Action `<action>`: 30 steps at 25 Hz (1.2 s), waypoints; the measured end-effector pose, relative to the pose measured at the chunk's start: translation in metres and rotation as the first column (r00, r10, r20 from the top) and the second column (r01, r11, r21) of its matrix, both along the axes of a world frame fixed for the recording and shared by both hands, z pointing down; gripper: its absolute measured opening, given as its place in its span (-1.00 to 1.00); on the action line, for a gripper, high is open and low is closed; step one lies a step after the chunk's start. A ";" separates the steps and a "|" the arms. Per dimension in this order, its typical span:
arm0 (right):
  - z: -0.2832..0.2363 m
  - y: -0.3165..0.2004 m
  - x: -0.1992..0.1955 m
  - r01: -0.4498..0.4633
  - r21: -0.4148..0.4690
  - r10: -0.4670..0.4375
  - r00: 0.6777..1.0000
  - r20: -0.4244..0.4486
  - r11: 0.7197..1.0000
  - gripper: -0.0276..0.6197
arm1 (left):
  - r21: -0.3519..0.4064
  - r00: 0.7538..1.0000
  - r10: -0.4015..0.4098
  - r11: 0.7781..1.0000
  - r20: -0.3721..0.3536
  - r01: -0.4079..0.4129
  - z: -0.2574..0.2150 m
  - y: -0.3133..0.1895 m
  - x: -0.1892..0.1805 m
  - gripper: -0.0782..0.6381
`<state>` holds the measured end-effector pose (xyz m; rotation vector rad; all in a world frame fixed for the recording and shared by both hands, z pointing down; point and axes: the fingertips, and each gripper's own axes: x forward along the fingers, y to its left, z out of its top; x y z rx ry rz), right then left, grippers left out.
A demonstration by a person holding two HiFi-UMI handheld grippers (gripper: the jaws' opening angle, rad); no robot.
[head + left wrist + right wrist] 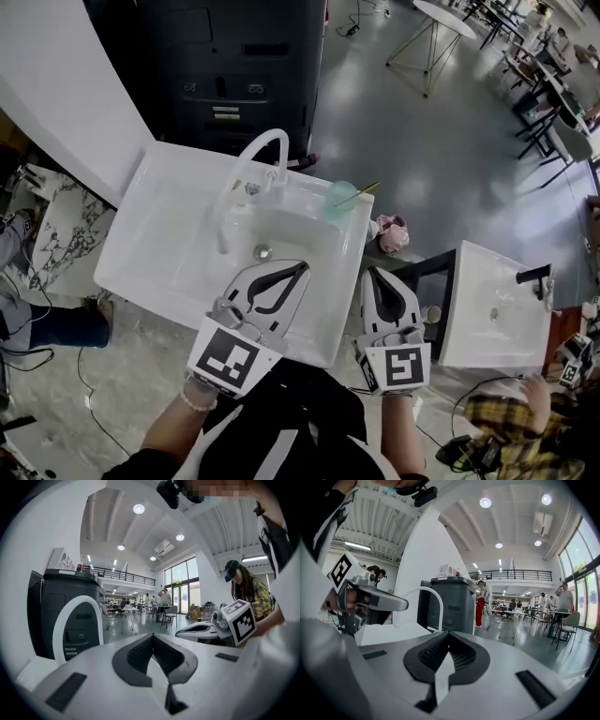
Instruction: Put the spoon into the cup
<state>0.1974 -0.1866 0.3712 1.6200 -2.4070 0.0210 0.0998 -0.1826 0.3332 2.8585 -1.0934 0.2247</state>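
Cup: the pale green cup [341, 201] stands on the back right corner of the sink [169, 253], just right of the faucet [255, 159].
Spoon: a thin yellowish handle [360, 191] leans out over the cup's right rim. You can take that for the spoon, with its bowl end down inside. It is too small to make out more.
Left gripper: your left gripper [302, 269] hovers over the near part of the basin. Its fingers are pressed together and there is nothing between them.
Right gripper: your right gripper [379, 276] is at the sink's near right edge. Its fingers are also closed and empty.
Gap to the spoon: cup and spoon lie well ahead of both sets of fingertips, nearer the right one. Neither is touching them.
Step in hand: by the look of it the spoon is home, so this is the finish.
Doing it well: keep both tools low and near you, away from that back corner. The handle overhangs the rim and a brush could tip the light cup.
Check: make sure the cup sits fully on the ledge, not over the edge.
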 end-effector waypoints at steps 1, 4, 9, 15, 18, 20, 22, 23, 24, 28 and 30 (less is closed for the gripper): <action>0.000 -0.001 0.001 -0.002 -0.003 0.002 1.000 0.003 1.000 -0.91 | 0.000 1.000 -0.003 1.000 0.002 0.003 0.000 -0.001 -0.001 -0.79; 0.000 -0.004 0.006 -0.021 -0.012 0.021 0.999 0.027 1.000 -0.91 | 0.002 1.000 -0.014 1.000 0.001 0.014 0.000 -0.003 -0.005 -0.79; -0.001 -0.008 0.012 -0.048 -0.012 0.048 0.998 0.045 0.999 -0.91 | 0.000 1.000 -0.024 1.000 0.005 0.024 0.003 -0.004 -0.011 -0.79; -0.001 -0.008 0.014 -0.058 -0.013 0.058 0.997 0.046 0.998 -0.91 | -0.007 1.000 -0.020 1.000 0.007 0.020 0.005 -0.006 -0.009 -0.78; 0.000 -0.008 0.013 -0.056 -0.012 0.056 0.998 0.036 0.998 -0.91 | -0.006 1.000 -0.016 1.000 0.005 0.016 0.006 -0.006 -0.008 -0.79; 0.000 -0.008 0.012 -0.053 -0.014 0.054 0.998 0.031 0.998 -0.91 | -0.005 1.000 -0.014 1.000 0.006 0.014 0.006 -0.007 -0.007 -0.79; 0.000 -0.008 0.012 -0.052 -0.014 0.052 0.998 0.028 0.999 -0.91 | -0.006 1.000 -0.012 1.000 0.005 0.012 0.006 -0.007 -0.007 -0.78; -0.001 -0.009 0.011 -0.051 -0.015 0.052 0.998 0.028 0.999 -0.91 | -0.007 1.000 -0.013 1.000 0.004 0.013 0.006 -0.007 -0.007 -0.78; -0.001 -0.009 0.011 -0.050 -0.016 0.051 0.998 0.028 0.999 -0.91 | -0.008 1.000 -0.013 1.000 0.002 0.013 0.006 -0.008 -0.008 -0.78; 0.001 -0.008 0.009 -0.044 -0.019 0.044 0.999 0.028 0.999 -0.91 | -0.009 1.000 -0.017 1.000 0.000 0.017 0.007 -0.008 -0.009 -0.78; 0.002 -0.008 0.008 -0.040 -0.020 0.041 0.999 0.028 0.999 -0.91 | -0.010 1.000 -0.021 1.000 -0.001 0.021 0.007 -0.008 -0.009 -0.79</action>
